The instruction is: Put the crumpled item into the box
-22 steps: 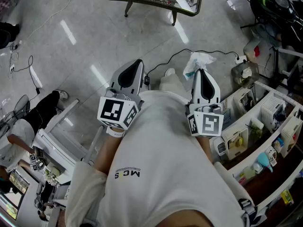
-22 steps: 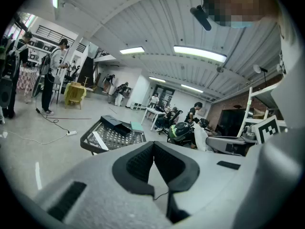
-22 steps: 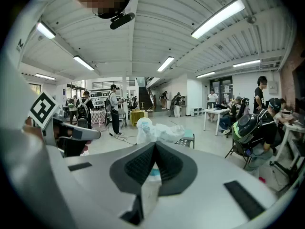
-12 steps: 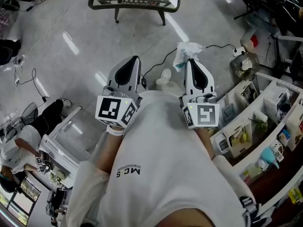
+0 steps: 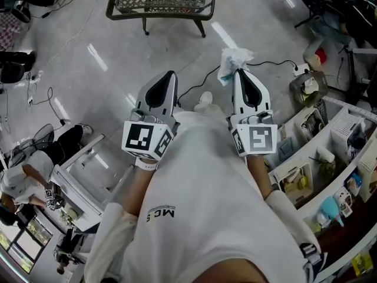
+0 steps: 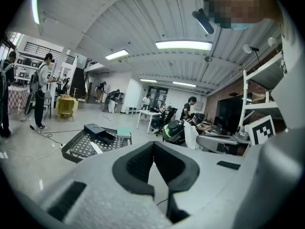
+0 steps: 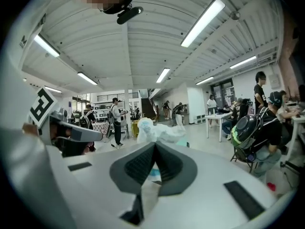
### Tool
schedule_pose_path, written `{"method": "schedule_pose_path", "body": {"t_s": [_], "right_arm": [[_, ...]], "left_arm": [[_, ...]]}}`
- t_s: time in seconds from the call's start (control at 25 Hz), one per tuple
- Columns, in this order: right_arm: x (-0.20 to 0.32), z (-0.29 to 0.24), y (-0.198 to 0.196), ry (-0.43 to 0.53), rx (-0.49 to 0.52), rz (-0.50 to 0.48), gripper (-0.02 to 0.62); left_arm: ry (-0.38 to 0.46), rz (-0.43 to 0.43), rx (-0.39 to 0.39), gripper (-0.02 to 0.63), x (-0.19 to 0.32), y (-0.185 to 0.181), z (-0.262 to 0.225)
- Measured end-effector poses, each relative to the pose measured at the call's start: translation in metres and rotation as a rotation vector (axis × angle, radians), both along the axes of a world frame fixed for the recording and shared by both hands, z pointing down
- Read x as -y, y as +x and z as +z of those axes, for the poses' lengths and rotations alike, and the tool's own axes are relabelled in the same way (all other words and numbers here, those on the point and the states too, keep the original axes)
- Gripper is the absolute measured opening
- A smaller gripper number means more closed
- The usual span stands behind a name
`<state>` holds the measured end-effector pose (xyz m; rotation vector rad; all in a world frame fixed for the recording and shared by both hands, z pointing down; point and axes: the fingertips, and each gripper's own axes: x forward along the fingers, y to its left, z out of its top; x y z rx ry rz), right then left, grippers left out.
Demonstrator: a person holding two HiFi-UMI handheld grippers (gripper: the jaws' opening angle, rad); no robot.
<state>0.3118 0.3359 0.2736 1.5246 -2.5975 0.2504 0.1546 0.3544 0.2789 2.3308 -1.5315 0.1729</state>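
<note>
The crumpled item [image 5: 231,62], white with a touch of blue, is pinched at the tip of the right gripper [image 5: 238,71]. It is held out in the air above the floor, ahead of the person's shoe [image 5: 205,101]. In the right gripper view the dark pads [image 7: 138,166] are clamped on its lower edge and the rest bunches up above them. The left gripper [image 5: 171,74] is level with it and well apart from it, its jaws pressed together with nothing between them.

Farther ahead stands a mesh table [image 5: 159,15]. The left gripper view shows a black box [image 6: 97,130] lying on the mesh, with a teal pad [image 6: 125,132] just beside it and a pale strip near the front edge (whether the box is open cannot be told).

To the person's right, a bin [image 5: 306,87] holds pale crumpled stuff. White shelves [image 5: 315,143] beyond it are crowded with small things too small to name. A cable [image 5: 268,62] runs across the floor between the item and the bin.

Since 0.9 s ago the table has slid leftward in the head view, and the shelves have moved toward the right edge. Both grippers keep the same pose against the white shirt, and the right one has held its grip on the item throughout.
</note>
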Motion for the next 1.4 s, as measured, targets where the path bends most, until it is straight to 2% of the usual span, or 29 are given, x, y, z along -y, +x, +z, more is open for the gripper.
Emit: {"method": "schedule_pose_path", "body": {"t_s": [0.32, 0.56, 0.84, 1.4], "right_arm": [[0.022, 0.002, 0.023, -0.012, 0.017, -0.015, 0.017], [0.059, 0.011, 0.005, -0.026, 0.011, -0.023, 0.017], [0.143, 0.009, -0.057, -0.014, -0.022, -0.024, 0.017], [0.352, -0.028, -0.218, 0.009, -0.024, 0.081, 0.017]], "left_arm": [[0.028, 0.040, 0.020, 0.025, 0.034, 0.027, -0.010], [0.003, 0.048, -0.002, 0.025, 0.063, 0.016, 0.000], [0.014, 0.101, -0.022, 0.025, 0.156, -0.030, 0.010], [-0.004, 0.223, -0.060, 0.025, 0.373, -0.177, -0.010]]}}
